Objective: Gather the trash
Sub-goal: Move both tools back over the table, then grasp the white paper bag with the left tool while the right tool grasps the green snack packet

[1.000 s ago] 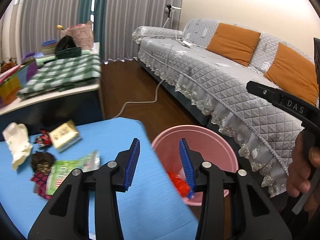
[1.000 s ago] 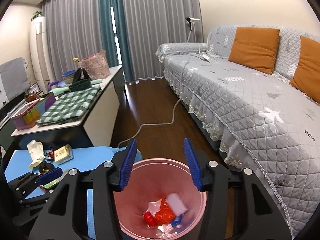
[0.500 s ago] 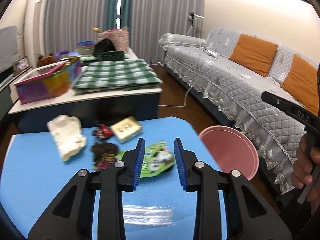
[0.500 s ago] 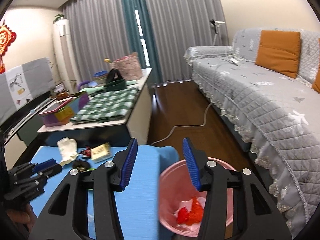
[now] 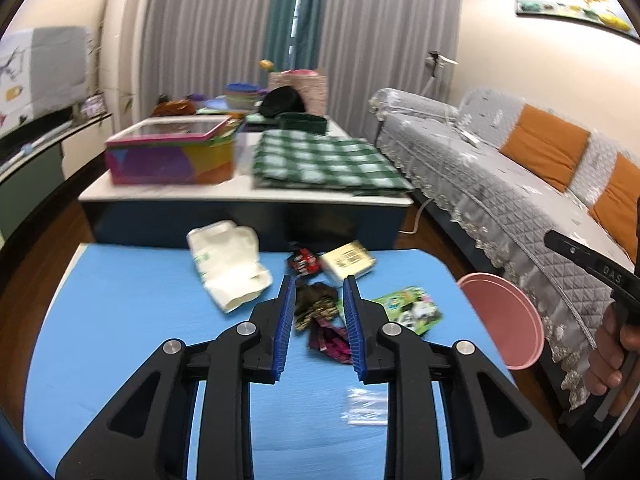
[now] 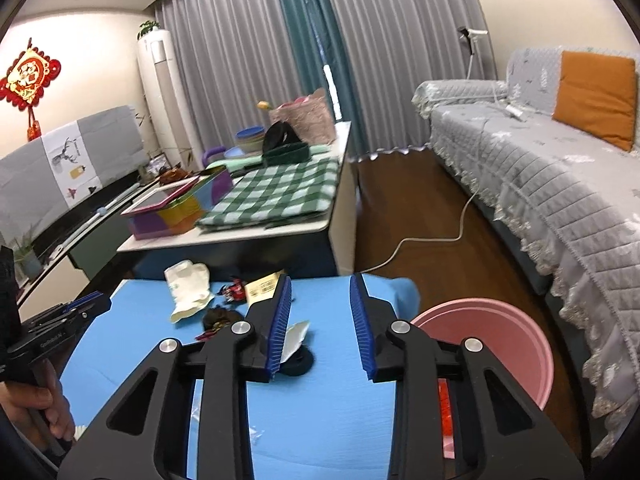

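Both grippers hang over the blue table [image 5: 120, 320], jaws just narrowed, gripping nothing: the left gripper [image 5: 319, 292] above the dark wrappers [image 5: 316, 304], the right gripper [image 6: 320, 292] nearer the pink bin [image 6: 516, 336]. Beyond the wrappers lie a white bag [image 5: 228, 264] and a yellow packet [image 5: 348, 260].

A: Where is your left gripper [image 5: 319, 312] sitting?

B: You're holding it over the blue table [image 5: 120, 320], jaws just closing with nothing gripped, dark wrappers [image 5: 320, 316] showing between them.

A: And the pink bin [image 5: 508, 320]?

B: It's standing just beside the table's right edge.
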